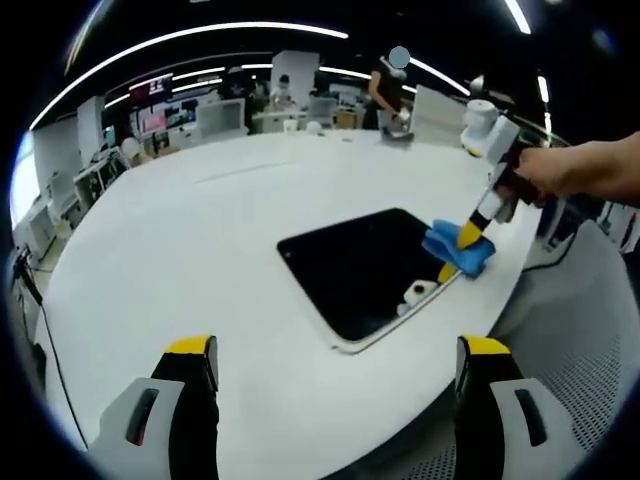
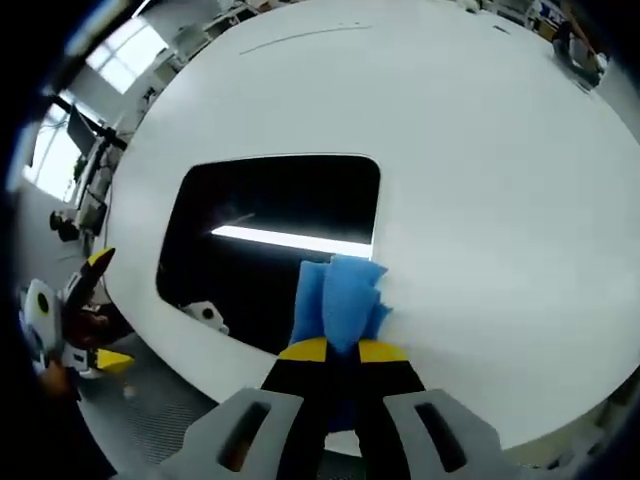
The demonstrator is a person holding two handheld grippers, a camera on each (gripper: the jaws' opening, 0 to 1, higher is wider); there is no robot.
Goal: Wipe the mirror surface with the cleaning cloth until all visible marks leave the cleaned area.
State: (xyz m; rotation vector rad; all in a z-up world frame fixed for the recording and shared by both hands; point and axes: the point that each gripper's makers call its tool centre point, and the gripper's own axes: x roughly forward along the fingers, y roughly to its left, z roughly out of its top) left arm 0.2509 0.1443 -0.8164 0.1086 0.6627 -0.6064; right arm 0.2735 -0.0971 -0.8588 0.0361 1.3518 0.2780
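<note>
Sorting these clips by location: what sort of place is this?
Probably an open-plan office or lab: long ceiling strip lights, rows of desks with computer monitors, and a large round white table holding the dark rectangular mirror.

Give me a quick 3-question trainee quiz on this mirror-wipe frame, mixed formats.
1. True or false: the right gripper is shut on the blue cloth.
2. Multiple choice: where does the cloth sit on the mirror? A) at its centre, B) at one edge, overlapping onto the white table, C) off the mirror entirely.
3. Short answer: what state is the left gripper in, and what does it hold?

Key
1. True: in the right gripper view its yellow-tipped jaws are closed around the cloth.
2. B.
3. Open, holding nothing; in the left gripper view its jaws stand wide apart above the table, short of the mirror.
</note>
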